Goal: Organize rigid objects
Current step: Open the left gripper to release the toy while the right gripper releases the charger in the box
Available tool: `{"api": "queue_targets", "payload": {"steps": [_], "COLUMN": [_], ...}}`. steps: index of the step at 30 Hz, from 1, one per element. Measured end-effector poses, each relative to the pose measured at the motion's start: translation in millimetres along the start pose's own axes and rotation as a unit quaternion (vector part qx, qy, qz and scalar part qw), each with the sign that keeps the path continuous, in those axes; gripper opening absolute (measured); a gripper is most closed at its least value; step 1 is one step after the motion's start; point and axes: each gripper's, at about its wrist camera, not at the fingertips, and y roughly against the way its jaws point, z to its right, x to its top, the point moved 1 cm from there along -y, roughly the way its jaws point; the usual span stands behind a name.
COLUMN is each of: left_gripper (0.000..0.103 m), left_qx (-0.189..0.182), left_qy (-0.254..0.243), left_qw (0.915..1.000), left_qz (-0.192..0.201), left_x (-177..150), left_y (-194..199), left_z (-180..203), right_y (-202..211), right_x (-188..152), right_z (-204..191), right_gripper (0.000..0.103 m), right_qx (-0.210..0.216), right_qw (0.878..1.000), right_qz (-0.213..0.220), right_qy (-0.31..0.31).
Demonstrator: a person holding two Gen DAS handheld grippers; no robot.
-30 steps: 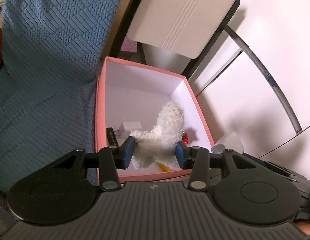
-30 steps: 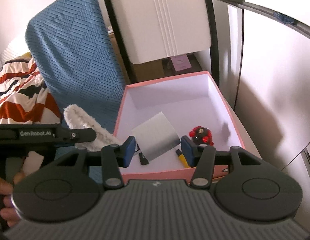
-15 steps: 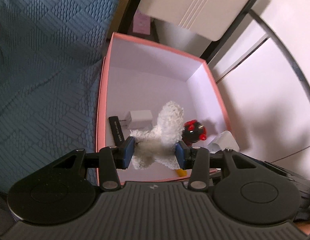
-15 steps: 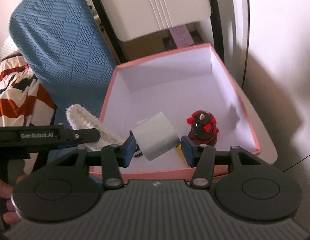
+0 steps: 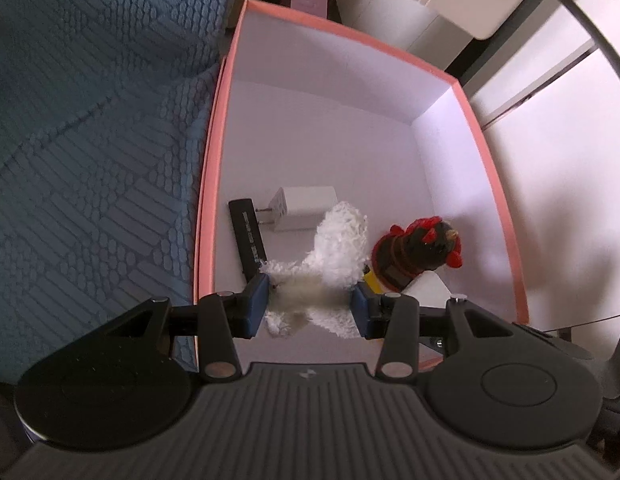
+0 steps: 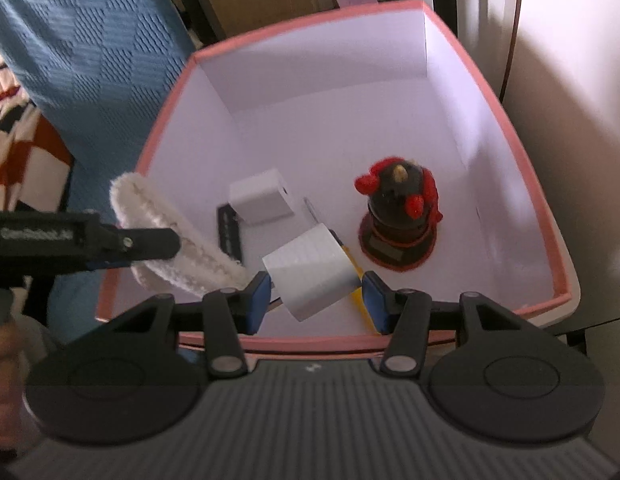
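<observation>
Now both claws lower, nearer pink box [image 5: 208, 184], loads gripped.

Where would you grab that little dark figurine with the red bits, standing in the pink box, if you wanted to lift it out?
Probably from above, around its dark rounded body. The figurine stands upright on a wide flat base in the pink box, tapering toward the top, so the fingers could close on its middle, between the red bumps. Its right side has bare floor; the yellow item lies close on its left.
</observation>
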Motion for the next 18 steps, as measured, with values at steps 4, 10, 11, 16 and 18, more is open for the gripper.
{"api": "queue_targets", "payload": {"steps": [4, 10, 11, 16, 18], "left_gripper": [0.050, 0.051, 0.053, 0.055, 0.055], "left_qx": [0.005, 0.011, 0.009, 0.010, 0.007], "left_qy": [0.002, -0.008, -0.007, -0.009, -0.012], "left_qw": [0.9999, 0.9998, 0.9998, 0.9999, 0.9999], "left_qz": [-0.014, -0.014, -0.014, -0.009, -0.003], "left_x": [1, 3, 4, 5, 5], "left_y": [-13, -17, -17, -12, -7], "left_z": [0, 5, 5, 9, 11], "right_y": [-8, -17, -17, -17, -14], "right_x": [2, 0, 1, 3, 4], "right_z": [-1, 1, 1, 2, 1], "right_gripper": [0.054, 0.052, 0.052, 0.052, 0.052], "right_qx": [-0.002, -0.009, -0.007, -0.008, -0.011], "right_qw": [1.000, 1.000, 1.000, 1.000, 1.000], "right_qz": [-0.003, -0.009, -0.011, -0.010, -0.007], "right_qy": [0.017, 0.018, 0.014, 0.009, 0.009]}}
